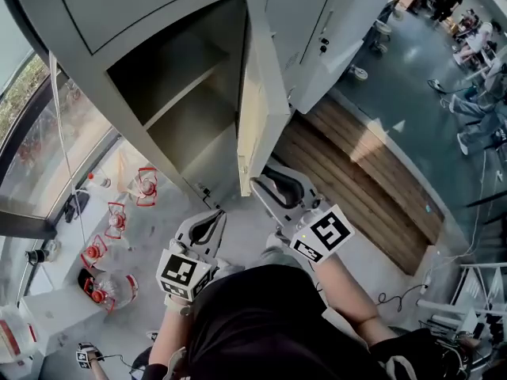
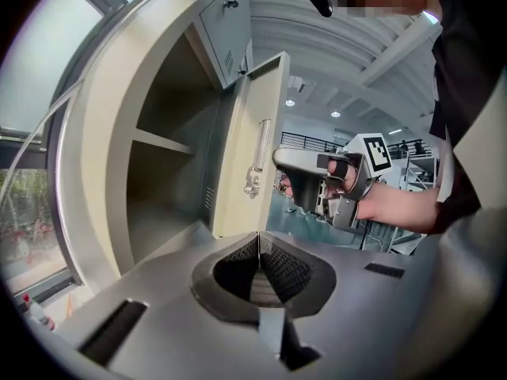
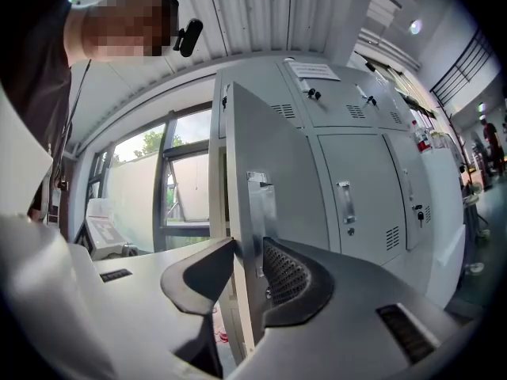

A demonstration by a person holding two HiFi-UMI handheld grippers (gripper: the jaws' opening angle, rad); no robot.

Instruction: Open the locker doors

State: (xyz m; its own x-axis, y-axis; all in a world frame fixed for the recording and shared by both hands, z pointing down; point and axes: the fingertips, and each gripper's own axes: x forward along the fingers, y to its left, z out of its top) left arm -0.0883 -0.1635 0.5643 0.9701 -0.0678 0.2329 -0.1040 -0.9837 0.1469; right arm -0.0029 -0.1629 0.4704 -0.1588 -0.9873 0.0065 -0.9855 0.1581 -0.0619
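Observation:
The grey locker (image 1: 186,93) stands open, with an empty inside and one shelf. Its door (image 1: 257,93) is swung out towards me, edge on. My right gripper (image 1: 269,184) is at the door's free edge. In the right gripper view the door (image 3: 269,149) runs between the jaws of the right gripper (image 3: 248,248), which are shut on its edge at the latch plate. My left gripper (image 1: 210,222) hangs in front of the open compartment, holding nothing. In the left gripper view the left gripper (image 2: 259,240) is shut with its tips touching, and the door handle (image 2: 261,145) and right gripper (image 2: 317,184) show beyond.
More lockers (image 3: 348,196) with closed doors stand to the right of the open one. A window (image 1: 47,125) is to its left, with red and white items (image 1: 119,220) on the floor below. A wooden platform (image 1: 356,188) lies at the lockers' foot. People (image 1: 475,46) stand far off.

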